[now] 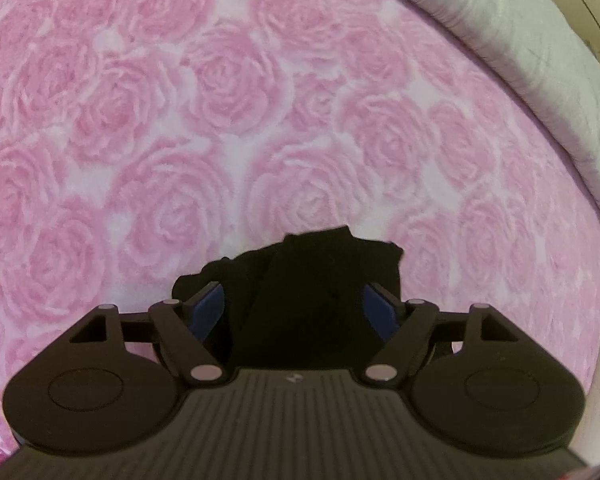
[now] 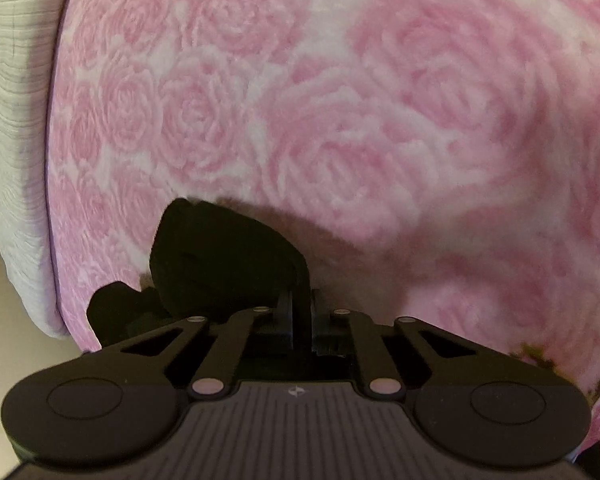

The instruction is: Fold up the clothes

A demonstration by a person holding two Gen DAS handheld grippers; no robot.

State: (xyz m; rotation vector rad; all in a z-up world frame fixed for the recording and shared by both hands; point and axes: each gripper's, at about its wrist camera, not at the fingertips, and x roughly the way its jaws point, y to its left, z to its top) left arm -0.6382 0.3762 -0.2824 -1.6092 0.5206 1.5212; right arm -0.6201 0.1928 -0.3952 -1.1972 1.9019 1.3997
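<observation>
Surface: pink rose-print blanket [image 1: 260,100] on a bed, pale quilt [image 1: 540,60] along its far right edge in the left wrist view.
Garment: black cloth [image 1: 300,280], bunched on the blanket, near each camera.
Left gripper [image 1: 302,308]: jaws wide, blue pads [image 1: 206,308] either side of the cloth, not pressing it.
Right gripper [image 2: 300,312]: jaws narrow, pinching a fold of the cloth [image 2: 220,260]; rest bulges to the left.
</observation>
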